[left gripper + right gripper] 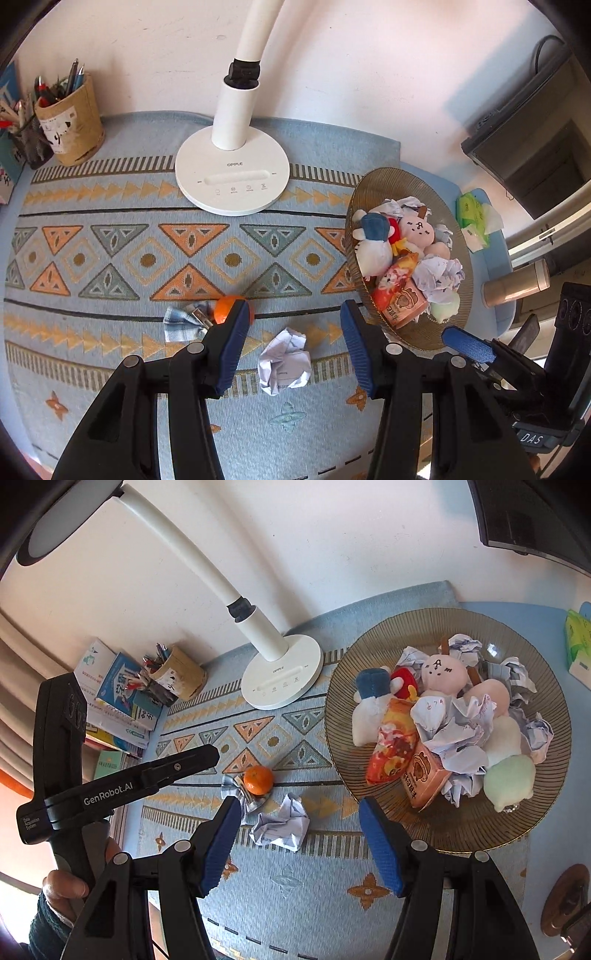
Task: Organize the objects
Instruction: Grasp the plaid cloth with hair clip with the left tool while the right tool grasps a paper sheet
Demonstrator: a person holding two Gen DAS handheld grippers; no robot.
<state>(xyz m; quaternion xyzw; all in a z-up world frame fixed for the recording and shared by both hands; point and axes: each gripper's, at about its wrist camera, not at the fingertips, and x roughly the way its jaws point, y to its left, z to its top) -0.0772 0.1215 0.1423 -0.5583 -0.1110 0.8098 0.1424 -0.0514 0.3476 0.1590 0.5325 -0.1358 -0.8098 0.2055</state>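
A crumpled paper ball (283, 362) lies on the patterned mat between my left gripper's (293, 314) open fingers; it also shows in the right wrist view (282, 825). A small orange (226, 308) sits by a plaid cloth scrap (183, 322), partly hidden behind the left finger; both show in the right wrist view, the orange (258, 780) on the scrap (236, 790). A brown ribbed plate (373, 192) (546, 738) holds plush toys, snack packets and several paper balls. My right gripper (297, 814) is open and empty above the mat, just beyond the paper ball.
A white desk lamp (232, 184) (282, 679) stands at the back. A pen holder (70, 122) (177, 675) and stacked books (118, 698) are at the left. Green tissue packs (474, 218) and a cup (515, 284) lie right of the plate.
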